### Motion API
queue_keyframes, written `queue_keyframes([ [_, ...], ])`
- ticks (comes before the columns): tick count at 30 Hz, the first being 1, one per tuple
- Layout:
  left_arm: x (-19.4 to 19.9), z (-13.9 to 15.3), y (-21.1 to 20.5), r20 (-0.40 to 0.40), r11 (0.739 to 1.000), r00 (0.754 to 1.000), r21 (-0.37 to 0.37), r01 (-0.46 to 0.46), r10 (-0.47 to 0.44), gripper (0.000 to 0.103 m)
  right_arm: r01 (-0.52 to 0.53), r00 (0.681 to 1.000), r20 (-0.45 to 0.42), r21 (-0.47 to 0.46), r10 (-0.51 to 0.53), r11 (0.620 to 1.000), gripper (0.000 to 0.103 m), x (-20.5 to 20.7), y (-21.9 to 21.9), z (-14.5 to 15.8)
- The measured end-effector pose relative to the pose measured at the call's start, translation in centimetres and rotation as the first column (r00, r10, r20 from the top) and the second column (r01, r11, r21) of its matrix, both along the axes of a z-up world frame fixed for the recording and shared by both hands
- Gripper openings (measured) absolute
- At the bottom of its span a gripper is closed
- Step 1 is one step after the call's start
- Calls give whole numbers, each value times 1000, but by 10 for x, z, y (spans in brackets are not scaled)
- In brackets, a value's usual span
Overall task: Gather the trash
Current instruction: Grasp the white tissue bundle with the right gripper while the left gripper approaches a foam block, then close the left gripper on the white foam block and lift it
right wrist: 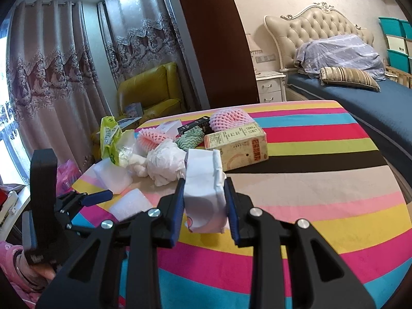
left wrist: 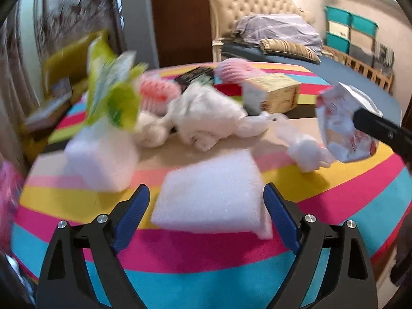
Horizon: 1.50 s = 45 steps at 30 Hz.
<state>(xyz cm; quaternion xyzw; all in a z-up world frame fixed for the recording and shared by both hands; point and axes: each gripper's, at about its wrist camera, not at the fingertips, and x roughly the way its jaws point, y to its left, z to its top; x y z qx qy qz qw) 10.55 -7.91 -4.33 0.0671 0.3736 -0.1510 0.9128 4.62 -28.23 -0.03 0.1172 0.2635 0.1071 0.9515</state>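
Trash lies on a striped cloth [left wrist: 206, 255]. My left gripper [left wrist: 206, 206] is open, its blue pads on either side of a white foam block [left wrist: 213, 193] without touching it. A second foam block [left wrist: 103, 159] lies to its left. My right gripper [right wrist: 204, 200] is shut on a flattened white paper carton [right wrist: 204, 180], held above the cloth; it also shows in the left wrist view [left wrist: 342, 123]. Crumpled white paper [right wrist: 164, 164], a green wrapper [right wrist: 109, 136], pink foam nets [right wrist: 229, 119] and a tan box [right wrist: 239, 145] lie behind.
A yellow armchair [right wrist: 152, 90] stands beyond the cloth's far left edge, curtains [right wrist: 51, 77] behind it. A bed [right wrist: 360, 90] with a blue sheet lies at the right. A pink bag [right wrist: 67, 172] sits off the left edge.
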Motion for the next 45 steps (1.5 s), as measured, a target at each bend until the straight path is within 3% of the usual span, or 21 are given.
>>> queue_keyframes([
  [5, 3, -1, 31, -48, 998, 999, -55, -21, 19, 86, -16, 1000, -11, 21, 16, 1000, 29, 4, 6, -6],
  [9, -1, -2, 41, -49, 999, 999, -46, -25, 23, 86, -19, 1000, -9, 17, 19, 1000, 29, 3, 10, -6],
  [14, 1, -6, 35, -57, 998, 998, -52, -18, 15, 86, -15, 1000, -14, 26, 16, 1000, 29, 3, 8, -6],
  [18, 3, -13, 25, -17, 999, 1000, -36, 9, -9, 86, -18, 1000, -19, 23, 19, 1000, 29, 3, 11, -6],
  [21, 5, -12, 17, 13, 999, 999, -20, 39, -39, 81, -20, 1000, -20, 14, 20, 1000, 29, 3, 14, -6],
  [23, 3, -12, 15, 19, 997, 997, -28, 72, -72, 57, -19, 1000, -20, 5, 19, 1000, 29, 3, 15, -6],
  [30, -3, -7, 20, 18, 993, 994, -45, 107, -106, 43, -26, 999, -30, -2, 26, 1000, 29, 5, 21, -7],
  [36, -26, 5, 31, 84, 990, 986, -7, 142, -141, 34, -51, 998, -28, -13, 51, 999, 29, 4, 32, -5],
  [42, -41, 5, 47, 88, 989, 985, 5, 149, -149, 23, -70, 997, -30, -23, 70, 997, 29, 3, 42, -4],
  [45, -41, 3, 55, 50, 984, 985, -52, 170, -167, 23, -78, 996, -35, -32, 76, 996, 29, 3, 46, -5],
])
